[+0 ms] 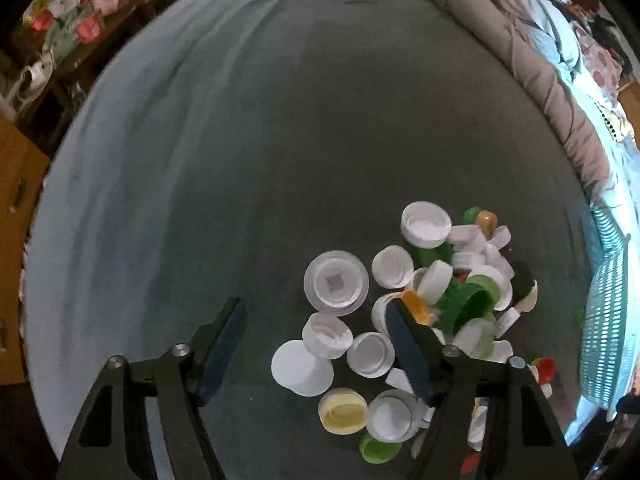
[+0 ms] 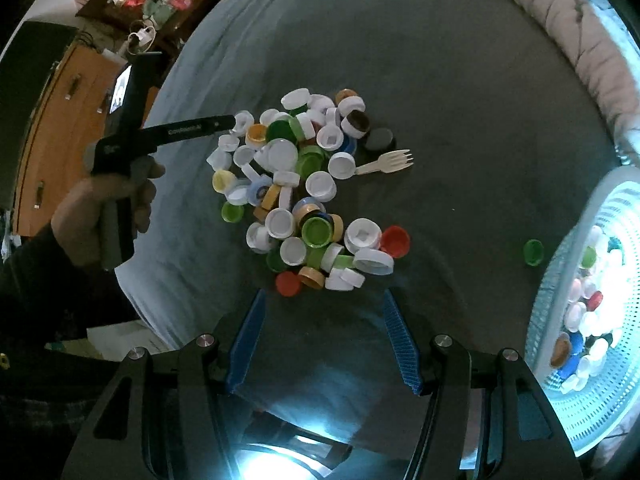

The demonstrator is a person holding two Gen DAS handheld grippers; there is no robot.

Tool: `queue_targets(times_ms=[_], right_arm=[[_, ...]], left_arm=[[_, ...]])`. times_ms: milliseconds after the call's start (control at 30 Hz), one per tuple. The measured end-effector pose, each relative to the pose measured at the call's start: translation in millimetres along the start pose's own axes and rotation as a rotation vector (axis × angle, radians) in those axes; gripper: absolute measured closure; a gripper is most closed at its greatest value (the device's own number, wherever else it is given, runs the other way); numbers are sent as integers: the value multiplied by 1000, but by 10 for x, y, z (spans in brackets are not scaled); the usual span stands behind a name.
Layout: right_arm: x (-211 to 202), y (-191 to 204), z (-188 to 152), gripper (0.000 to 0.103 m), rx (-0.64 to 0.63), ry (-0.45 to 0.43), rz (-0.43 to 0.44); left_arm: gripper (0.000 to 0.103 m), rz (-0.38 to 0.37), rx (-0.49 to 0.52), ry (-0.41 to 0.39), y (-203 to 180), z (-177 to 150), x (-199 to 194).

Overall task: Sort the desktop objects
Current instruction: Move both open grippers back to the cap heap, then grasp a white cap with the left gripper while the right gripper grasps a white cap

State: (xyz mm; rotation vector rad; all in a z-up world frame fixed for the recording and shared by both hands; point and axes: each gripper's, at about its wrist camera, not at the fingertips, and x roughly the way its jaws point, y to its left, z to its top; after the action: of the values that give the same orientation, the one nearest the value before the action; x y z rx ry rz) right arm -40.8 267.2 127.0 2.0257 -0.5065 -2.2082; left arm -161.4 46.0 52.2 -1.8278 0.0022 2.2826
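Observation:
A heap of bottle caps [image 2: 304, 192], white, green, orange, red and blue, lies on a grey cloth [image 2: 460, 120]. A small wooden fork [image 2: 384, 162] lies at the heap's right side. My left gripper [image 1: 316, 312] is open and empty above the heap's left edge [image 1: 400, 312]; it also shows from the side in the right wrist view [image 2: 228, 122]. My right gripper [image 2: 324, 300] is open and empty, just short of the heap's near edge, close to a red cap [image 2: 288, 283]. One green cap [image 2: 533, 252] lies alone by the basket.
A pale perforated basket [image 2: 560, 392] holding several caps stands at the right, also at the left wrist view's right edge [image 1: 608, 340]. A rolled quilt [image 1: 532, 64] borders the cloth at the far right. A wooden cabinet [image 2: 52, 136] and cluttered shelves stand to the left.

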Motion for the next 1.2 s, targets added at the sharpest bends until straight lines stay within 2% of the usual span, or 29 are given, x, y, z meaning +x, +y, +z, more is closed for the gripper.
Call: queue_targets(times_ms=[367,467,567,667,767,800,967,1067,1133,1200], right_arm=[[211,133,393,48,-12,-18,6],[277,165,425,48,-12,-14,20],[310,181,424,48,-13,-7,31],[344,182,414,48,-15,1,32],[359,159,408,48,-8,0,32],[361,149,406,48,-5,0,32],[368,114,393,48,0,0,37],[384,86,385,48,5,4,41],[391,81,383,48,5,5,47],[397,91,382,48,2,6,56]], left_arm=[[35,-44,32,18,68,19,294],[39,-57,56,11,43,-3,333],[48,-68,84,3,-20,18,345],[48,-70,72,-4,-36,49,370],[28,-59,55,-24,-54,38,376],[26,-38,55,-31,-60,34,383],[26,-33,21,-45,-13,14,364],[24,54,-29,-32,134,-27,394],[29,39,-71,-38,194,-35,375],[45,-18,-37,-51,149,-21,299]])
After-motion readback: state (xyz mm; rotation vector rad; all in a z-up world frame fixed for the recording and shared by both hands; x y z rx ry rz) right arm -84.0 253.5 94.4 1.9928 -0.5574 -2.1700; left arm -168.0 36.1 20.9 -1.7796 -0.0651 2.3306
